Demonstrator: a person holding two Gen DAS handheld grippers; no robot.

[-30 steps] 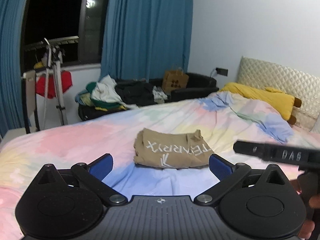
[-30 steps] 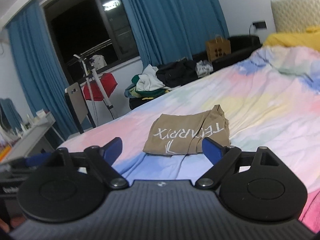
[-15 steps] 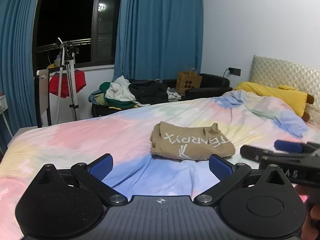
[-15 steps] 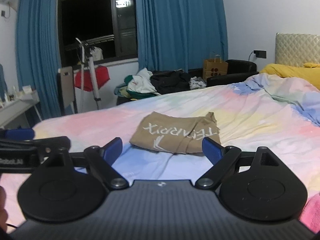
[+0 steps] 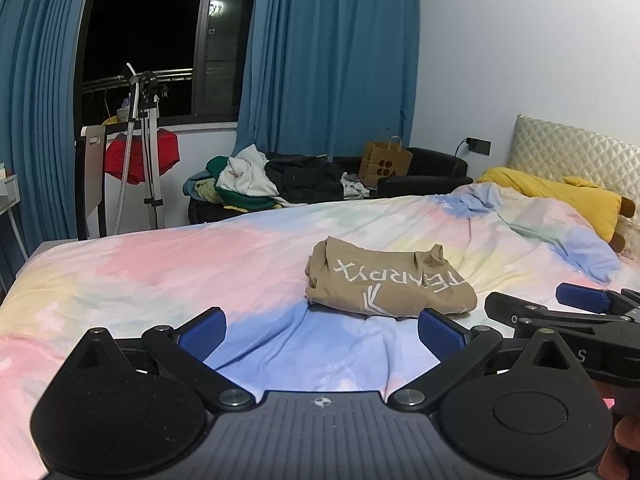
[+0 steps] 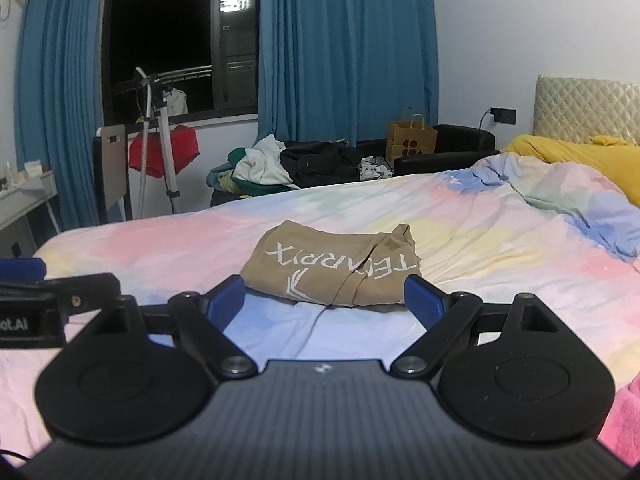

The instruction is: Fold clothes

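A tan shirt (image 5: 386,284) with white lettering lies folded into a compact bundle near the middle of a pastel bedspread (image 5: 168,268). Both tools hover apart from it over the near edge: the left gripper (image 5: 322,327) and right gripper (image 6: 324,300), each spread wide and holding nothing.

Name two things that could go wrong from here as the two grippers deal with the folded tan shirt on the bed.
1. The tan shirt is a loose bundle with an uneven right edge; grabbing one layer could undo the fold.
2. Left gripper and right gripper are both open and close together, so they might collide.
3. The soft, wrinkled duvet could get pinched along with it.
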